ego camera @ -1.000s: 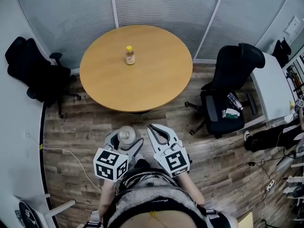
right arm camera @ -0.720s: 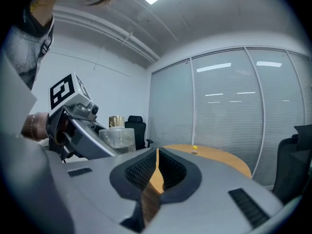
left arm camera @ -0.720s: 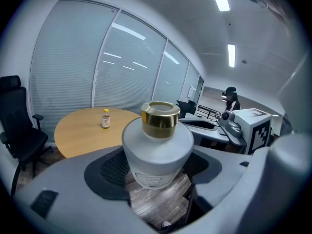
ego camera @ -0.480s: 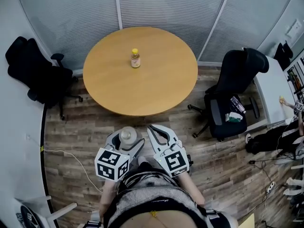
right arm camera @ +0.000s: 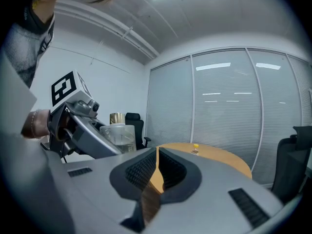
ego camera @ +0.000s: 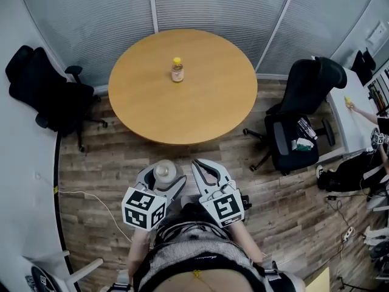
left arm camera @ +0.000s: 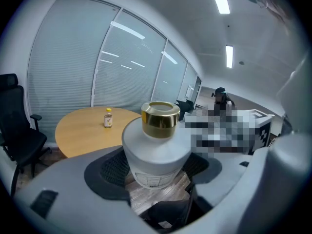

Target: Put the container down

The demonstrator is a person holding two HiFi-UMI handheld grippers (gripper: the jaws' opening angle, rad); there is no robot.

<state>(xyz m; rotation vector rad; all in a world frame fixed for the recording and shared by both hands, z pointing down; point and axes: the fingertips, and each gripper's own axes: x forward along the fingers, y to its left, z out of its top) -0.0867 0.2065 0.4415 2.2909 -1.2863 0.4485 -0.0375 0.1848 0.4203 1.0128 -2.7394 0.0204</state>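
The counter stood ahead, seemingly out of reach, so the left gripper's fingers held the container upright; the right gripper's fingers sat closed, empty.

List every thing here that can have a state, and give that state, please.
container: upright, gold cap on, held in the air, not yet on the table.
left gripper: shut on the container.
right gripper: shut, empty.
small bottle: upright on the round table, yellow cap on.
black chair: small items lying on its seat.
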